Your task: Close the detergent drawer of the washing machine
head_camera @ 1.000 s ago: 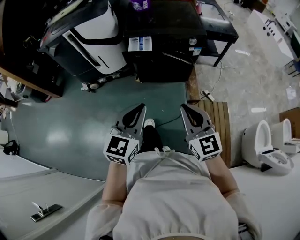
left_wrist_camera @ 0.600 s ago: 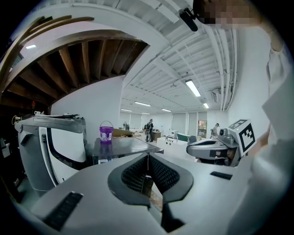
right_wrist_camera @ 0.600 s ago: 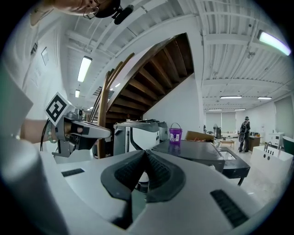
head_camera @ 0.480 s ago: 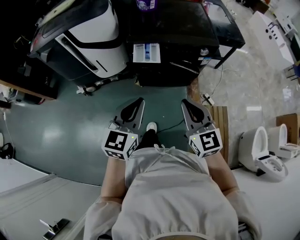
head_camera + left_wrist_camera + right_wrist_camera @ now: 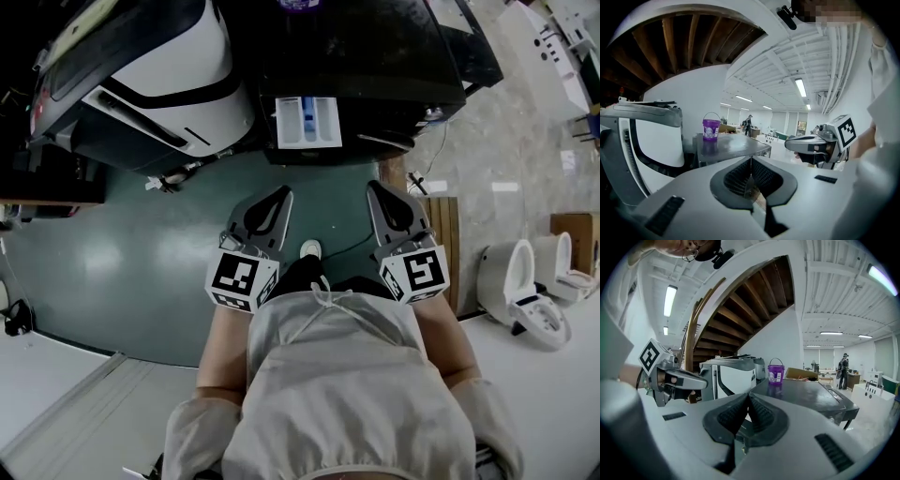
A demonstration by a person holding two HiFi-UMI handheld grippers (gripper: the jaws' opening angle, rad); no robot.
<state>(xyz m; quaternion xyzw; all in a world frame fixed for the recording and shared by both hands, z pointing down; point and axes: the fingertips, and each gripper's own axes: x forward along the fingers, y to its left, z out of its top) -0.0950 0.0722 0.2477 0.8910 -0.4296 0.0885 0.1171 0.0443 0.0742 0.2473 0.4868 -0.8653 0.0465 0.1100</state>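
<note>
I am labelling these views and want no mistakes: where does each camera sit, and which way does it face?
Head view: on the head, facing steeply down at the open detergent drawer; left gripper, right gripper and torso show.
Left gripper view: rides that gripper, facing along its shut jaws; the right gripper shows.
Right gripper view: mirrored; the left gripper shows.
Shared: both gripper views see the purple bucket.

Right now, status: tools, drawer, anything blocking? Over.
Left tool shut, empty. Right tool shut, empty. Detergent drawer pulled out of washing machine, neither tool touching. Nothing seen between tools and drawer.
</note>
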